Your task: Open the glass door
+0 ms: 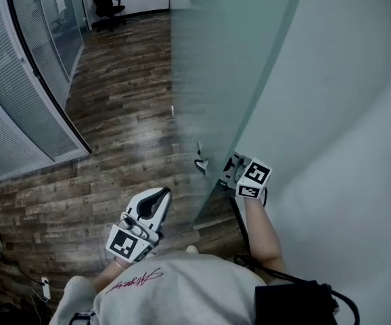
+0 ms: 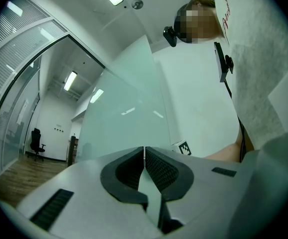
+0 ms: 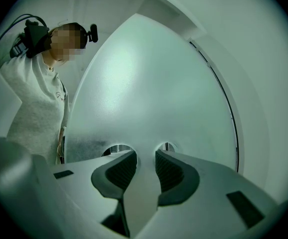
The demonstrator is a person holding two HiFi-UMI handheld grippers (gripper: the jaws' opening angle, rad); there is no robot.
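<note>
The frosted glass door (image 1: pixel 216 80) stands swung partway, its free edge running down toward me. A dark handle (image 1: pixel 200 162) sits on its near face, low by the edge. My right gripper (image 1: pixel 231 170) is on the far side of the pane at handle height, close to the glass. In the right gripper view the right gripper (image 3: pixel 145 154) points straight at the door (image 3: pixel 154 98), jaws apart, nothing visible between them. My left gripper (image 1: pixel 163 193) hangs on the near side, left of the door edge and apart from it. The left gripper (image 2: pixel 144 149) has its pads together, empty, with the door (image 2: pixel 129 118) ahead.
A white wall (image 1: pixel 344 114) runs close along the right. Glass partitions with dark frames (image 1: pixel 19 114) line the left. Wood floor (image 1: pixel 114 114) stretches beyond, with an office chair (image 1: pixel 106 4) at the far end. A cable and plug (image 1: pixel 44 286) lie at the lower left.
</note>
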